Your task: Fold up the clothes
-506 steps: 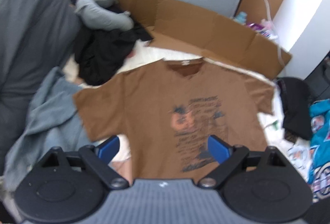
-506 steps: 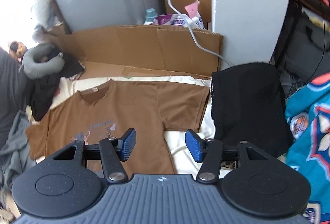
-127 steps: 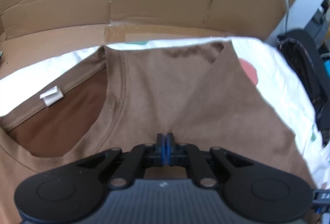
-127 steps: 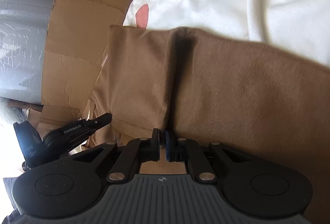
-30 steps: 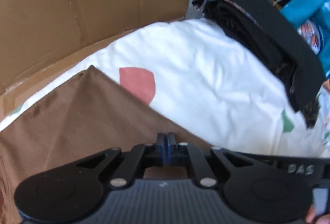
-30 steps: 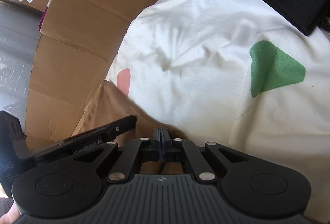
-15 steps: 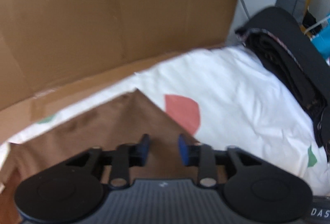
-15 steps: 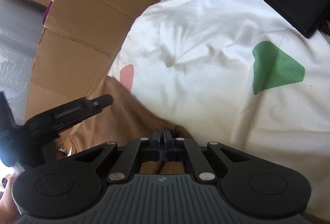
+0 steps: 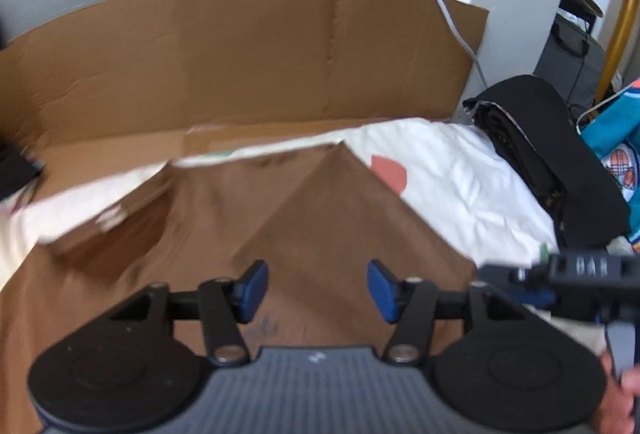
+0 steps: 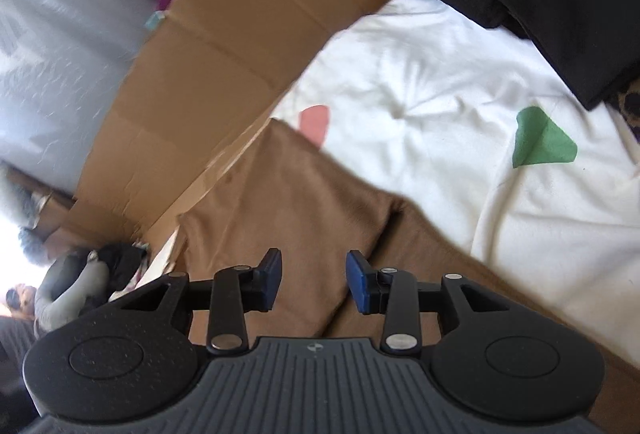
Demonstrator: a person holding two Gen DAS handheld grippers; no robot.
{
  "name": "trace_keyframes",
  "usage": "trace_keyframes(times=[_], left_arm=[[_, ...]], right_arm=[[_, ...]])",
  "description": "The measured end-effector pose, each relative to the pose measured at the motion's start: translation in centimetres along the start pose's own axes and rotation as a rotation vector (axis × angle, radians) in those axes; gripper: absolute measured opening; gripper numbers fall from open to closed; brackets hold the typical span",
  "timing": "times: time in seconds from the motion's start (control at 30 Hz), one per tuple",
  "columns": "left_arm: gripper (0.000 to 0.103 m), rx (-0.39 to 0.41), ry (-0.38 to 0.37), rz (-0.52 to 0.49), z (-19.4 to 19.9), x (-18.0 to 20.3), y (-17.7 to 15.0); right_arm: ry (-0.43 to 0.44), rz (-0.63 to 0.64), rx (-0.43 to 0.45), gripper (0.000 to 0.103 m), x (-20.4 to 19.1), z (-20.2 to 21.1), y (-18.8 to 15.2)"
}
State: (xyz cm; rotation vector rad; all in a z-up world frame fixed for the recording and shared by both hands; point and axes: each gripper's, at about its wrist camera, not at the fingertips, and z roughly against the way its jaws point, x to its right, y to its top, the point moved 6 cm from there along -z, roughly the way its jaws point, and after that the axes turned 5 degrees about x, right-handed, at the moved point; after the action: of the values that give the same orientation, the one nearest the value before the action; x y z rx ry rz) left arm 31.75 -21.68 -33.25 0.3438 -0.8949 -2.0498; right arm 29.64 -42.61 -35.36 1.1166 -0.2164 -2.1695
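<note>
Both wrist views over brown shirt

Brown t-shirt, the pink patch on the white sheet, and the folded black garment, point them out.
brown t-shirt [image 9: 340, 218], left wrist view, on the folded-in flap.
pink patch [image 9: 389, 172], left wrist view, its middle.
folded black garment [image 9: 560, 154], left wrist view, its top layer.

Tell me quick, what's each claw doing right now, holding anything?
Left gripper: jaws opening, nothing between them, brown shirt lying below.
Right gripper: jaws opening, nothing held, above the same shirt.
</note>
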Motion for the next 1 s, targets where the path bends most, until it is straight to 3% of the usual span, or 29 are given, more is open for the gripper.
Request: trace_keyframes(times=[0.23,0.3,0.43,0.53,0.6,0.73,0.87,1.0], left_arm=[[0.081,-0.045,0.06,0.049,7.6,-2.1,-2.5],[0.085,-0.043,0.083,0.103,9.7,-2.9,-2.7],[0.089,-0.067,0.09,0.235,14.1,-4.3,-3.0],[0.095,-0.057,0.114,0.274,17.7,-4.8,-2.9],[0.095,-0.045,0.133,0.262,19.9,-5.0,-2.7],[0.095,-0.036,0.16,0.202,24.5,-5.1,-2.0],[0.099,-0.013,0.198,0.131,28.9,-5.4,-1.3],[0.099,-0.005,0.246,0.113,32.6,-6.3,-1.5]], right_arm=[[0.028,0.132,-0.042,0.054,-4.5,4.4,0.3],[0.037,0.202,-0.043,0.061,-5.6,6.0,0.7],[0.004,0.222,-0.023,0.063,-6.8,9.5,1.5],[-0.056,0.25,0.043,0.068,-7.7,12.4,2.2],[-0.072,0.269,0.089,0.074,-7.9,14.1,2.5],[-0.091,0.219,0.15,0.076,-7.4,16.0,2.3],[-0.107,0.175,0.182,0.076,-7.7,17.5,-0.2],[-0.065,0.167,0.164,0.076,-9.3,18.0,-1.7]])
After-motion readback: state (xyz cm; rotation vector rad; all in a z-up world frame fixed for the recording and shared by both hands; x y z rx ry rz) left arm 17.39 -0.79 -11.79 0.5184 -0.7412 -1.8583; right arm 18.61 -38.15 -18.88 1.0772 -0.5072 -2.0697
